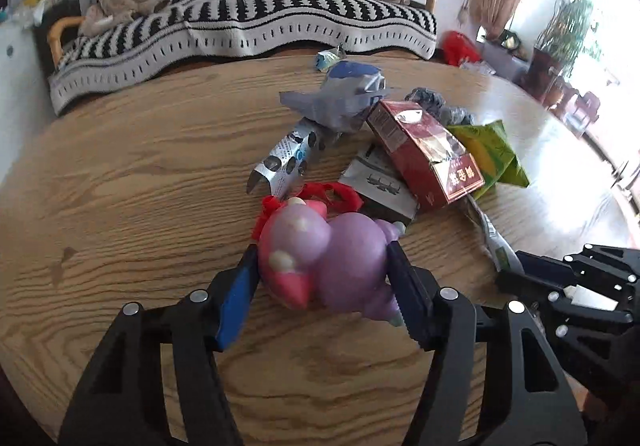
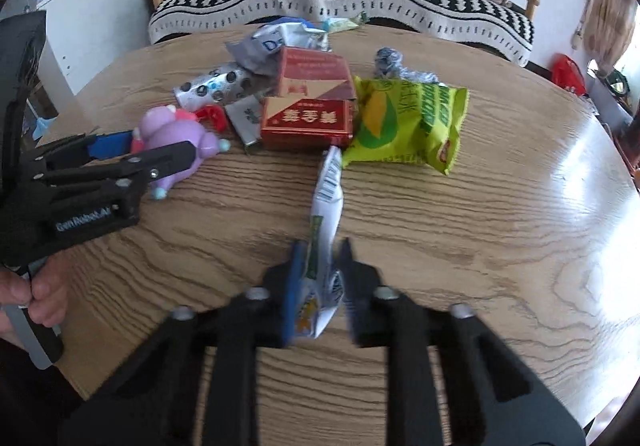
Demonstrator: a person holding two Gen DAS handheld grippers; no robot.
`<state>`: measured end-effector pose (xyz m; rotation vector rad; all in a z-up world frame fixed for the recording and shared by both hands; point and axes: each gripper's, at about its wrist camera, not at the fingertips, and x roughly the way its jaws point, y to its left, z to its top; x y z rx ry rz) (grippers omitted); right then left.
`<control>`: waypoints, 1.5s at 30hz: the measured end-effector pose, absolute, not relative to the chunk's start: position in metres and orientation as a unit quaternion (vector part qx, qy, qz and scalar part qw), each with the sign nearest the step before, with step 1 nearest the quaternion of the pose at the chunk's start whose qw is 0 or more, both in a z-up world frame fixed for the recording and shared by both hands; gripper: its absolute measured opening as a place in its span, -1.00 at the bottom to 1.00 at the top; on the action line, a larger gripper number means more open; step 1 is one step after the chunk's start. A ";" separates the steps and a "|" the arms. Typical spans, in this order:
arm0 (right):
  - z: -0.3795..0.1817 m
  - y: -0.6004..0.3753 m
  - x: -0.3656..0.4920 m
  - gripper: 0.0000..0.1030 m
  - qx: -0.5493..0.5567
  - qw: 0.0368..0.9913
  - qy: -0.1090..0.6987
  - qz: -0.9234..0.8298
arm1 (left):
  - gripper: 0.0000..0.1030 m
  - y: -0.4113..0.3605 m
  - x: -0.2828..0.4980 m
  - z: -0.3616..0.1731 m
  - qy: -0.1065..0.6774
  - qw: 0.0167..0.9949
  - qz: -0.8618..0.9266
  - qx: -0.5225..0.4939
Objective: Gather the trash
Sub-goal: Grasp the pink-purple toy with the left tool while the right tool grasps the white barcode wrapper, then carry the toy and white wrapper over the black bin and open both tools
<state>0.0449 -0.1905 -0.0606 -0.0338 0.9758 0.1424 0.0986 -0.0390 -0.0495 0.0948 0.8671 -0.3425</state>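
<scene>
My left gripper (image 1: 322, 254) is shut on a purple and pink toy figure (image 1: 320, 258) just above the wooden table (image 1: 140, 174); the toy also shows in the right wrist view (image 2: 176, 138). My right gripper (image 2: 320, 250) is shut on a long white and green wrapper (image 2: 326, 222) that stretches toward the pile. The pile holds a red box (image 2: 308, 106), a green snack bag (image 2: 408, 118), a silver dotted wrapper (image 2: 212, 86), a grey-blue crumpled bag (image 1: 344, 94) and a red ribbon (image 1: 332, 192).
A sofa with a black and white striped blanket (image 1: 248, 18) stands behind the table. A white cabinet (image 2: 80, 18) is at the left. The right gripper's body (image 1: 580, 286) sits close to the right of my left gripper.
</scene>
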 end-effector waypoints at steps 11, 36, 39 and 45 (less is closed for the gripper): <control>-0.053 -0.190 0.039 -0.86 -0.009 0.884 0.462 0.074 | 0.05 -0.037 0.095 -0.040 0.414 0.897 -0.147 0.056; 0.023 -0.481 -0.103 -0.86 0.123 0.907 0.384 -0.117 | 0.06 -0.243 -0.001 0.020 0.344 0.883 -0.310 0.074; 0.019 -0.537 -0.141 -0.86 0.152 0.896 0.382 -0.165 | 0.06 -0.303 -0.023 0.014 0.348 0.865 -0.353 0.077; 0.006 -0.643 -0.230 -0.86 0.209 0.862 0.375 -0.271 | 0.06 -0.434 -0.082 -0.015 0.376 0.813 -0.438 0.073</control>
